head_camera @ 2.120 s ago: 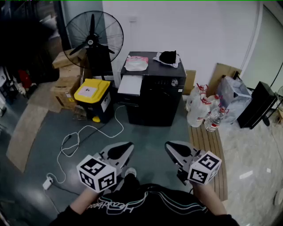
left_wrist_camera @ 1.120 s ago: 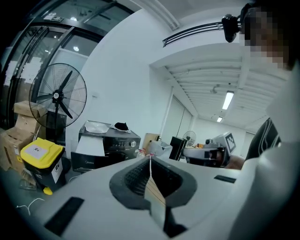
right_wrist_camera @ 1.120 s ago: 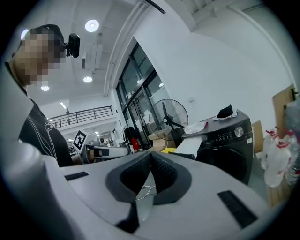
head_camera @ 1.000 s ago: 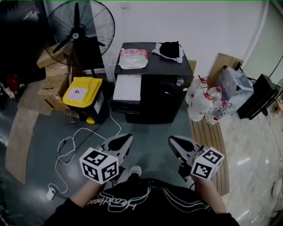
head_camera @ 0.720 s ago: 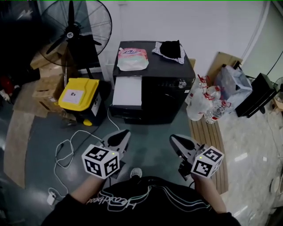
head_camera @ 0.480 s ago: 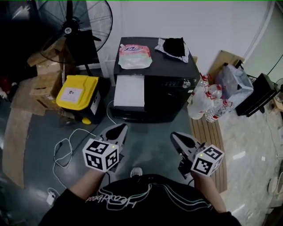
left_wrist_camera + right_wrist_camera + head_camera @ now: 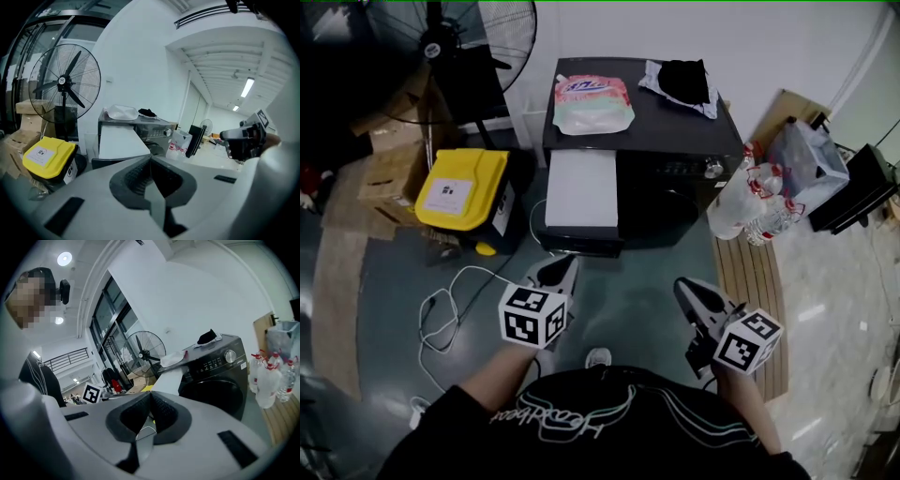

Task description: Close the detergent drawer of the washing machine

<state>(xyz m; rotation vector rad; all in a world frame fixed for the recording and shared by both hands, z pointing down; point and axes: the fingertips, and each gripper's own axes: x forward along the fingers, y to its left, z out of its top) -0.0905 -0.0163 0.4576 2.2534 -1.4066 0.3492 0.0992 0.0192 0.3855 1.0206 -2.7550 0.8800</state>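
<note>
the detergent drawer [image 7: 581, 190] stands pulled right out of the washing machine [image 7: 675, 178], a white slab jutting toward you from the upper left of the black front. the machine sits against the far wall, and the drawer is the part of it nearest to you. you hold both grippers low in front of your body, short of the machine and apart from the drawer. your left gripper [image 7: 562, 267] points at the drawer's near end, just this side of it, with a strip of floor showing between them. its jaws are pressed together with nothing between them. your right gripper [image 7: 689, 289] hovers further right, before the machine's right half and well apart from the drawer. its jaws are likewise clenched on nothing. on the machine's lid lie a pink and green detergent pouch [image 7: 592, 101] at the left and a black cloth [image 7: 682, 79] at the far right, the cloth resting on something white. left of the machine stands a yellow-lidded bin [image 7: 467, 187], with cardboard boxes [image 7: 386, 178] beyond it and a large fan [image 7: 441, 42] at the far left. a white cable [image 7: 455, 291] loops across the grey floor near your left gripper. right of the machine, clear plastic bottles [image 7: 750, 202] cluster at the far end of a wooden board [image 7: 755, 281], beside a plastic bag [image 7: 806, 159].
</note>
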